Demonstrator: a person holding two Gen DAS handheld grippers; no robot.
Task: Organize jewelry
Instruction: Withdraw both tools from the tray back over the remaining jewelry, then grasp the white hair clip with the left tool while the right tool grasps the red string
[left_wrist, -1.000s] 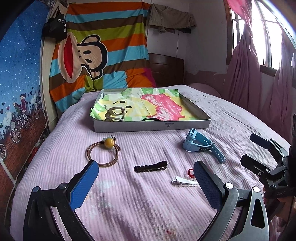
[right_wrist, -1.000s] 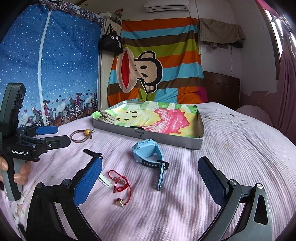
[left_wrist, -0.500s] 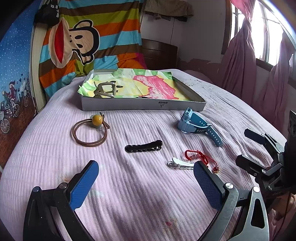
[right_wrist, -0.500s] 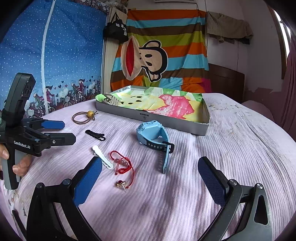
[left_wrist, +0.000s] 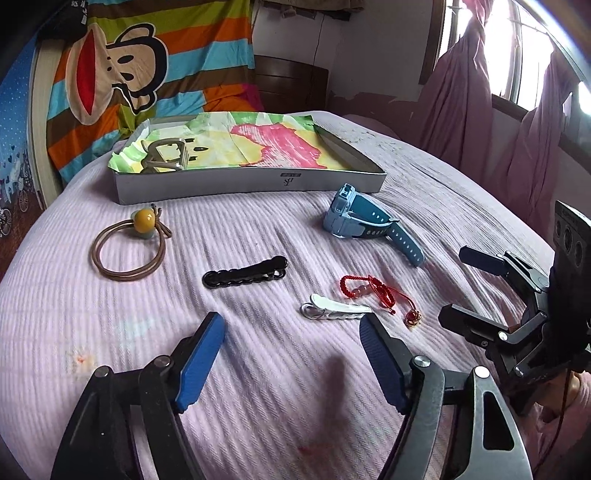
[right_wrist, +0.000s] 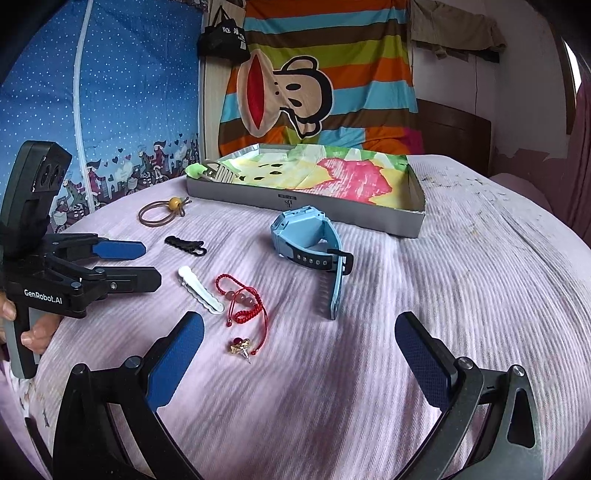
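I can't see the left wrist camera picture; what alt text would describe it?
An open left gripper hovers over a pink bedspread strewn with a white hair clip, black clip, red bracelet, blue watch and hair tie. A tray lies beyond.

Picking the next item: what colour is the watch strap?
Light blue watch, with a darker inner band; clearest in the right wrist view.

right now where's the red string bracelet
The red string bracelet lies on the pink bedspread, just right of the white hair clip and left of the blue watch, ahead of the right gripper.
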